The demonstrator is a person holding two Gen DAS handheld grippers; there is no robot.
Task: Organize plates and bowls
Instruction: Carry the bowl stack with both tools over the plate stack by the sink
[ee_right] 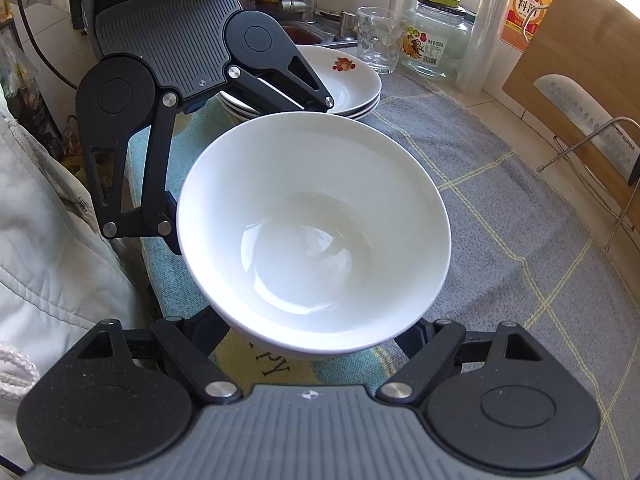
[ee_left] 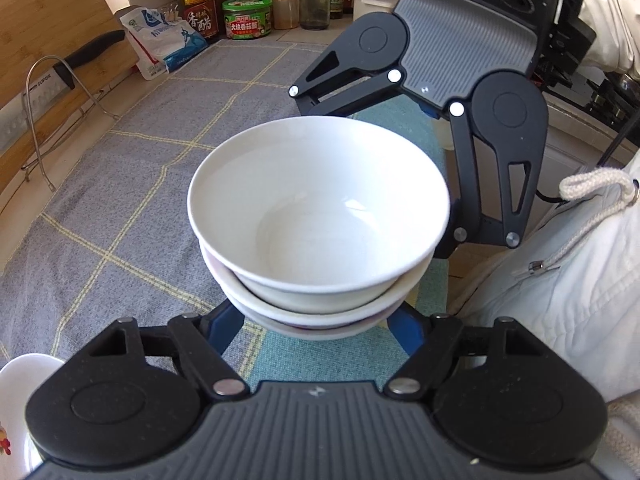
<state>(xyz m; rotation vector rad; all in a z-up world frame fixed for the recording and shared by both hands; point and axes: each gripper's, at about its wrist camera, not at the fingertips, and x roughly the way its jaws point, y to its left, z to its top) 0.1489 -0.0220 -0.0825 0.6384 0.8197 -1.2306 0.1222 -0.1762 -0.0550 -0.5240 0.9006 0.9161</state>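
Three white bowls [ee_left: 320, 208] sit nested in a stack over the mat. My left gripper [ee_left: 316, 320] comes in from below in its own view, and its blue fingers [ee_left: 230, 320] press the sides of the lowest bowls; its tips are hidden under the stack. From the far side my right gripper [ee_left: 376, 178] straddles the top bowl [ee_right: 316, 232], one finger at each side of it. In the right wrist view the right gripper [ee_right: 312, 336] is closed on this bowl, with the left gripper [ee_right: 248, 176] crossing behind it. A stack of white plates [ee_right: 352, 80] with a fruit print stands farther back.
A grey mat [ee_left: 132, 184] with yellow lines covers the counter. A knife rack [ee_left: 44, 120], cutting board and sauce bottles [ee_left: 198, 4] line the back. A glass [ee_right: 378, 40] and jar stand near the plates. A person's white jacket [ee_left: 560, 288] is at the counter edge.
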